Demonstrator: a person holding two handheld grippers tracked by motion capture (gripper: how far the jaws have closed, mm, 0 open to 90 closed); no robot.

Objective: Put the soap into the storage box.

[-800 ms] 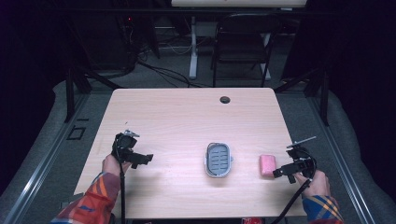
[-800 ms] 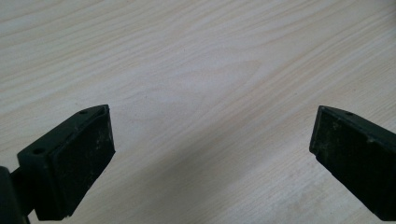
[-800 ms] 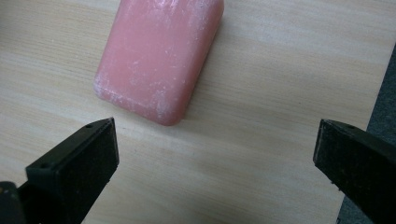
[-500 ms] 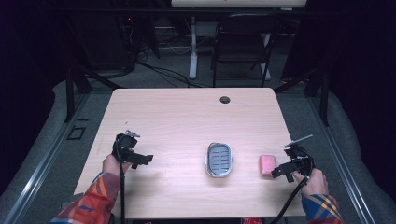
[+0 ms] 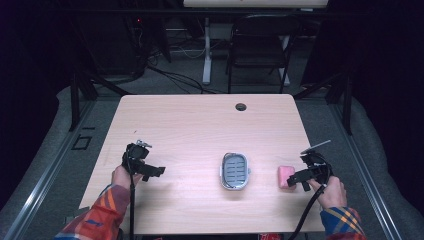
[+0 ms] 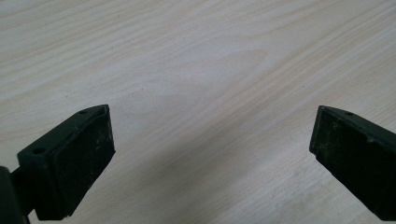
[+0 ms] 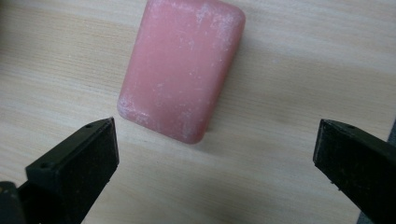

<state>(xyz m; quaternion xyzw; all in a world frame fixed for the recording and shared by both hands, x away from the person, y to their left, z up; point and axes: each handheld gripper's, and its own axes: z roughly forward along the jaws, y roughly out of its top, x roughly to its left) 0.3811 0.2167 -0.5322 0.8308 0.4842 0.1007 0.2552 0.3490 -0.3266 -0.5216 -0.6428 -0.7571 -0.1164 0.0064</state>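
Right gripper (image 7: 215,172) jaws spread wide, empty, pink soap bar (image 7: 180,67) just ahead between them, long axis running roughly along the approach; left gripper (image 6: 210,158) open, idle, well apart.

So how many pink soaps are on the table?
1. The pink soap lies flat on the table, right of the empty soap dish, just ahead of the open right gripper. Nothing on the table looks able to hide another.
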